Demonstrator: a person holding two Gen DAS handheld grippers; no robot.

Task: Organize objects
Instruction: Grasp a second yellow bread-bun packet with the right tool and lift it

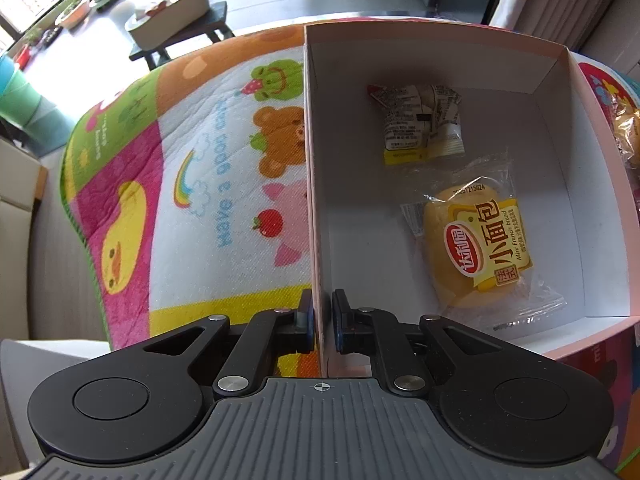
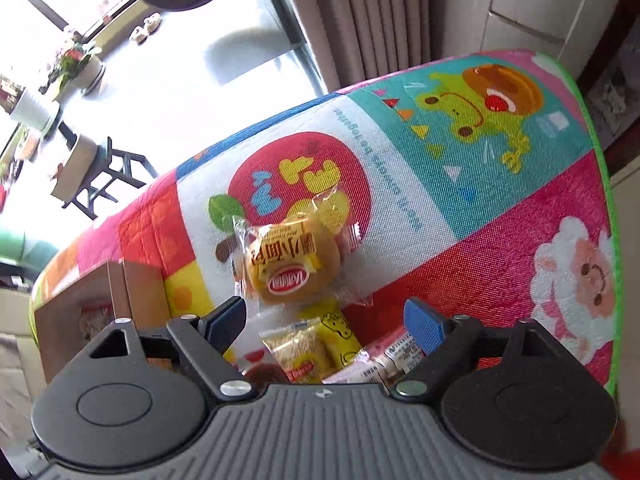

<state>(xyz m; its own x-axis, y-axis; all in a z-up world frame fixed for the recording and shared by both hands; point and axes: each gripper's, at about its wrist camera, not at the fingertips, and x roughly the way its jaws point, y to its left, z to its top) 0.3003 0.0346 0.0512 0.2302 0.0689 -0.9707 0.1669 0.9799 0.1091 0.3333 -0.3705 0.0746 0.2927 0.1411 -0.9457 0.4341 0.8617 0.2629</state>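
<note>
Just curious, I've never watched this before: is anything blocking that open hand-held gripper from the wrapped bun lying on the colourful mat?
Nothing visible does. The right hand-held gripper is open, and the wrapped bun lies on the mat just beyond its fingertips. Other snack packets lie nearer the camera, below the fingers.

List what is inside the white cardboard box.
Two wrapped snacks: a yellow mini French bread packet and a crumpled white-printed packet. The near-left corner is hidden behind the left gripper.

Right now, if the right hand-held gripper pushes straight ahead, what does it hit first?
Most likely the wrapped mini bread, lying on the cartoon mat just ahead of the open right hand-held gripper. Depth is hard to judge here.
</note>
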